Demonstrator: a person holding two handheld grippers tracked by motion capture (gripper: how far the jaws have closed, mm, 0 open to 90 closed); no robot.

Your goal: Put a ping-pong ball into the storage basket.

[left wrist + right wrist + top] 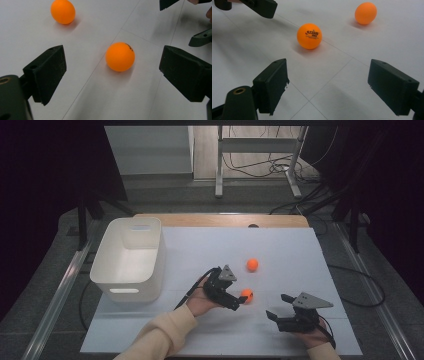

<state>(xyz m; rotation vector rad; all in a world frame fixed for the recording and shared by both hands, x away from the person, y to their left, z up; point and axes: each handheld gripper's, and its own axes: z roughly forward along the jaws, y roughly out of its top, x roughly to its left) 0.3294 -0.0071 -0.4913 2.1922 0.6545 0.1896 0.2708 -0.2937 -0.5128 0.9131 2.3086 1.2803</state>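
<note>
Two orange balls lie on the white table [285, 245]. The nearer ball [247, 295] [120, 56] sits just ahead of my left gripper [241, 301] [112, 60], whose jaws stand open on either side of it without touching it. The farther ball [252, 264] [63, 11] [365, 13] rests alone toward the middle. My right gripper [276, 305] [328, 72] is open and empty, low over the table to the right of the near ball [309, 36], which shows black print on this side. A jaw of the left gripper [262, 7] shows at the top left of the right gripper view.
A white plastic bin [127, 257] with handle slots stands on the table's left side, nothing visible inside. The table's wooden edge [220, 220] runs along the back. Cables and a metal frame [260, 160] lie on the floor beyond.
</note>
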